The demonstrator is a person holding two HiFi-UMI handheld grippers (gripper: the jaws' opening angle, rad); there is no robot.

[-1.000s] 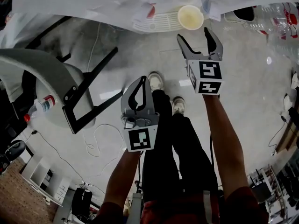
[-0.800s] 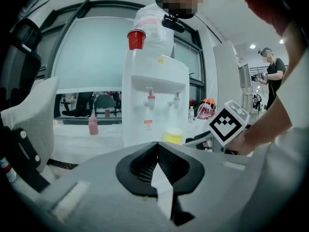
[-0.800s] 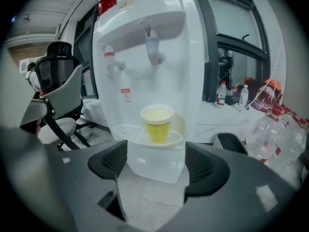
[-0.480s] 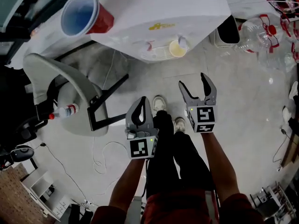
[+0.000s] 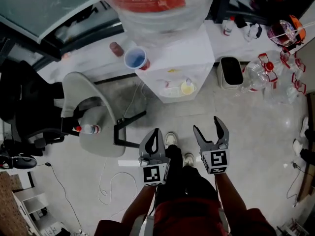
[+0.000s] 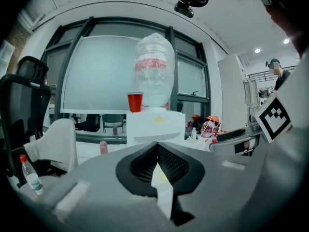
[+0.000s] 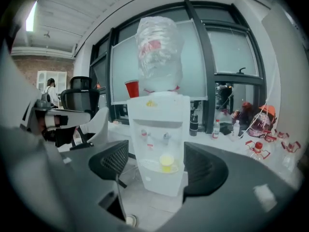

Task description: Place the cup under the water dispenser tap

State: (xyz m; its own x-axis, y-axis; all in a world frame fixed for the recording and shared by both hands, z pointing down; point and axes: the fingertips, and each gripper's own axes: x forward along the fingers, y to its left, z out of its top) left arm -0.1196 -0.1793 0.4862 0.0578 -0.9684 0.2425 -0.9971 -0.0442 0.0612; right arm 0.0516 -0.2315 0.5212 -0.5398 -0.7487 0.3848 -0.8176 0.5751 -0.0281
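Observation:
A white water dispenser (image 5: 189, 58) with a big bottle on top stands ahead of me. A small yellow cup (image 5: 187, 87) sits on its drip tray, below the taps (image 7: 165, 137); the same yellow cup (image 7: 166, 161) shows between the right jaws, far off. A red cup (image 5: 136, 59) stands on the dispenser's top. My right gripper (image 5: 207, 127) is open and empty, well short of the dispenser. My left gripper (image 5: 154, 132) is shut with nothing in it. In the left gripper view the dispenser (image 6: 154, 124) and red cup (image 6: 134, 102) rise above the shut left gripper (image 6: 157, 154).
A grey chair (image 5: 93, 127) with a small bottle (image 5: 88, 130) on it stands left of the dispenser, a black office chair (image 5: 24, 107) beyond it. A dark bin (image 5: 230, 73) and several empty large bottles (image 5: 266, 73) lie right. A white cable (image 5: 110, 191) trails on the floor.
The view has pulled back from the dispenser. Both grippers now sit lower and farther from the yellow cup, which stays on the tray. Right jaws stay open, left stay shut.

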